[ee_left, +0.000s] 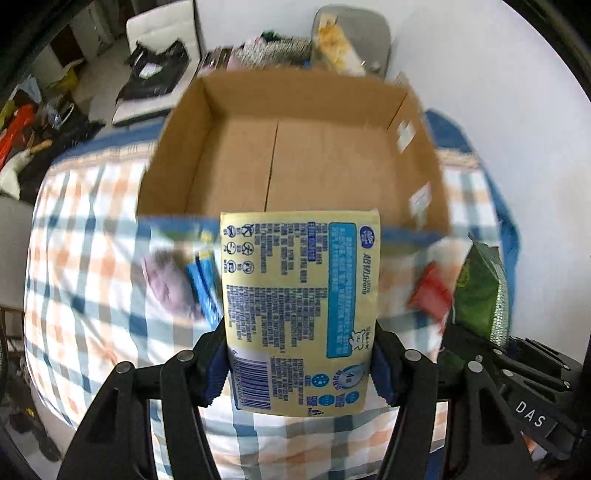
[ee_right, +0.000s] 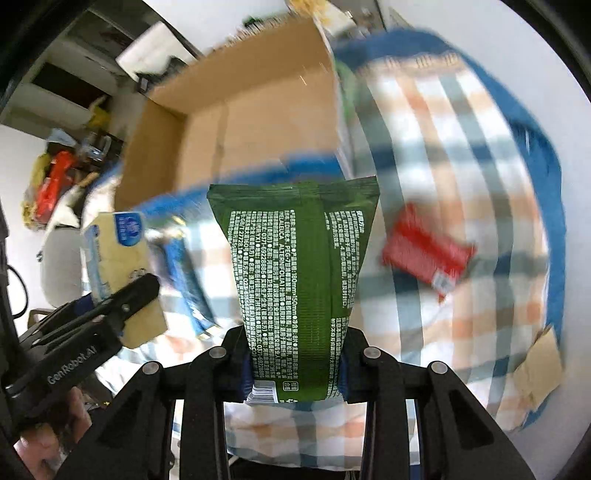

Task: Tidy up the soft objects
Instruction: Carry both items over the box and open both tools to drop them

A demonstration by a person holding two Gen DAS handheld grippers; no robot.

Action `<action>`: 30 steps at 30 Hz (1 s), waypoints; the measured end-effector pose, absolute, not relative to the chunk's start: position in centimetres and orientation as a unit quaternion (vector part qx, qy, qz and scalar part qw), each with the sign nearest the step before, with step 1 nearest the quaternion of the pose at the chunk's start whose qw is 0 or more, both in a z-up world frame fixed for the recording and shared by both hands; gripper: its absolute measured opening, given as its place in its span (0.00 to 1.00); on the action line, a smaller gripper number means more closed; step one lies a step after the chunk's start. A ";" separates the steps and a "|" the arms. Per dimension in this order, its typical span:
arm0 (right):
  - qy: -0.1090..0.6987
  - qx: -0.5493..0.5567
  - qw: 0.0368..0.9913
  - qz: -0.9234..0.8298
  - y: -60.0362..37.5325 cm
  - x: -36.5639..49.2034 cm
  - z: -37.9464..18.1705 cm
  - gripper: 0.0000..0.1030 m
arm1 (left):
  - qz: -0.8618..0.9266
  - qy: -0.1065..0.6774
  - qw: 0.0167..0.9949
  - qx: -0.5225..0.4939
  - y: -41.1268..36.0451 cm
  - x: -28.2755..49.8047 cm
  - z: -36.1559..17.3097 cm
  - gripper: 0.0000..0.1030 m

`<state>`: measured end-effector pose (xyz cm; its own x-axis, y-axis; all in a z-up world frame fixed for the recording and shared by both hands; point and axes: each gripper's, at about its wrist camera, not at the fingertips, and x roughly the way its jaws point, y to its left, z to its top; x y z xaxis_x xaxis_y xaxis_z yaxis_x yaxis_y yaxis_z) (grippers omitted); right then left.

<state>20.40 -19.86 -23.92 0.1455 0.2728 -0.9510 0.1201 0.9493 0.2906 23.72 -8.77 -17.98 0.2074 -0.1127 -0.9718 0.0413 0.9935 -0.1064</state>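
A lived-in home room. A checked bedsheet [ee_left: 92,229] covers the surface under the cardboard box [ee_left: 295,147]. Beyond the box sit a white chair [ee_left: 162,26] and floor clutter [ee_left: 22,129].

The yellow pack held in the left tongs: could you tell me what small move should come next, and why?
Probably carry the yellow pack forward over the near wall of the cardboard box. The left tongs are shut on it, it hangs short of the box, and the box floor shows bare.

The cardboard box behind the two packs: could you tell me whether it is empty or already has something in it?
Empty. The left wrist view shows the cardboard box with its bare brown floor and centre seam exposed, nothing lying inside.
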 end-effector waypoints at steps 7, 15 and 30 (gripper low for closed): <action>0.622 0.147 0.767 0.061 -19.8 26.9 -18.0 0.35 | -0.077 0.619 0.781 -0.044 -7.5 31.2 -14.7 0.59; 0.645 0.144 0.750 0.024 -21.5 35.7 -20.3 0.35 | -0.095 0.673 0.728 -0.085 -4.4 41.1 -20.3 0.59; 0.690 0.064 0.721 -0.022 -19.3 46.2 -29.6 0.35 | -0.142 0.722 0.670 -0.098 -5.9 48.4 -29.9 0.59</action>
<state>46.16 -19.33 -29.60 0.0472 0.0567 -0.9973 0.1188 0.9910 0.0620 48.41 -5.90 -29.92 -0.0823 -0.3318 -0.9398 0.0499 0.9404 -0.3364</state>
